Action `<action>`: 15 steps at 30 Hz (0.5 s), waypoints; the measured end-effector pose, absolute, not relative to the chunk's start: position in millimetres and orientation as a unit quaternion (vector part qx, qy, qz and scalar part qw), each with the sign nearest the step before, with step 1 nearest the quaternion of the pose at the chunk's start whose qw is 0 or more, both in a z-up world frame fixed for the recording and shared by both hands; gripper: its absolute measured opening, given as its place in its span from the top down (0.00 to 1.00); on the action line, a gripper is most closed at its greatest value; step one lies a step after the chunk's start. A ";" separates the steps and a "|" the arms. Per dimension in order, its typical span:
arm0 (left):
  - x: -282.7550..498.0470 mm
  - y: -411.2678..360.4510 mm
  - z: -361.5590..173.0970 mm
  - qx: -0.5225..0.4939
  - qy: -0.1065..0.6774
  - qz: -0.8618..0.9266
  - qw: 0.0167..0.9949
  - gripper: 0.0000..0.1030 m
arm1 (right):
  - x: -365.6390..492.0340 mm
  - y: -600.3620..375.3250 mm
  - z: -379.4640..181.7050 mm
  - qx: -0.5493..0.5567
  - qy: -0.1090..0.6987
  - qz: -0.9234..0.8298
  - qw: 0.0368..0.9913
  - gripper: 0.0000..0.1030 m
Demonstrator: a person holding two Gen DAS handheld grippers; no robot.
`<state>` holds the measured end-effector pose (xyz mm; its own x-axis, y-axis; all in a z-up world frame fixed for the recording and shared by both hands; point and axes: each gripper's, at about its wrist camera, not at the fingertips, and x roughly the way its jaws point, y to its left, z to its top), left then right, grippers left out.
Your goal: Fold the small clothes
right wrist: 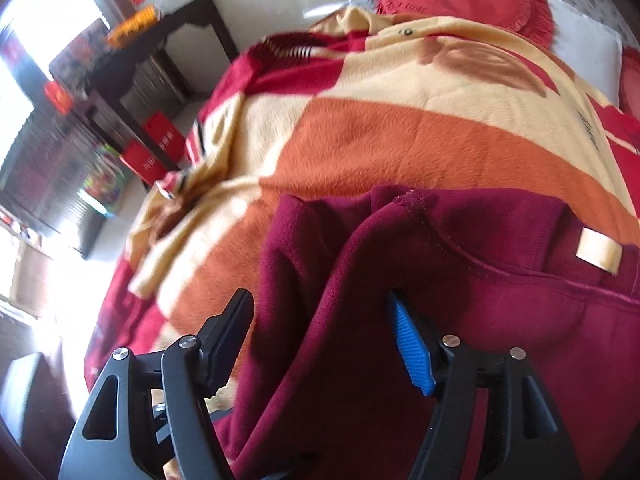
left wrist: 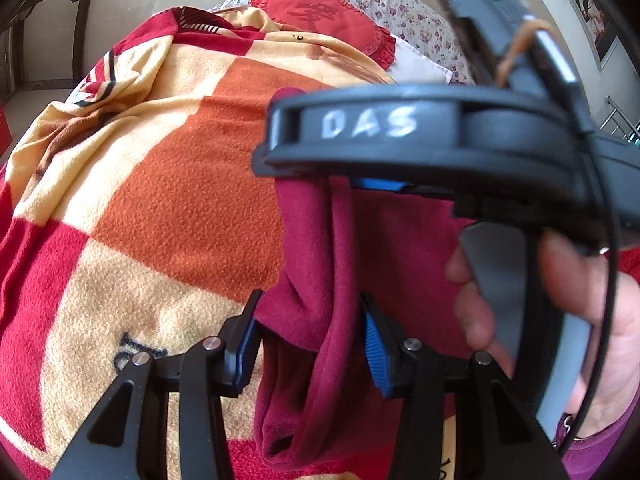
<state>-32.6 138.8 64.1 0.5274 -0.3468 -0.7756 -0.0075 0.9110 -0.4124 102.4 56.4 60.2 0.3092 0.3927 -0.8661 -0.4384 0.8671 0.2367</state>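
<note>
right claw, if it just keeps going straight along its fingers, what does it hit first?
Most likely the maroon garment: a raised fold of it already lies between the open fingers of the right claw. Beyond it is the checked blanket. How far off the fold sits is unclear in the fisheye view.

A home bedroom is showing: a checked blanket (right wrist: pixel 360 136) is covering a bed, with pillows (left wrist: pixel 404 12) lying beyond it.
</note>
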 end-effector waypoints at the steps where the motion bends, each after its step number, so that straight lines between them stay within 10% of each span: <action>1: -32.4 139.4 63.6 -0.187 0.477 -0.098 0.853 0.53 | 103.5 58.2 56.8 -0.026 0.532 0.254 0.807 0.52; 15: -27.0 136.4 61.9 -0.177 0.478 -0.089 0.856 0.46 | 96.5 48.6 55.0 -0.033 0.510 0.271 0.816 0.92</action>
<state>-27.0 136.4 61.9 0.5277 -0.3220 -0.7860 -0.0167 0.9212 -0.3886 96.5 48.6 55.0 0.3324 0.4077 -0.8504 -0.4747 0.8515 0.2227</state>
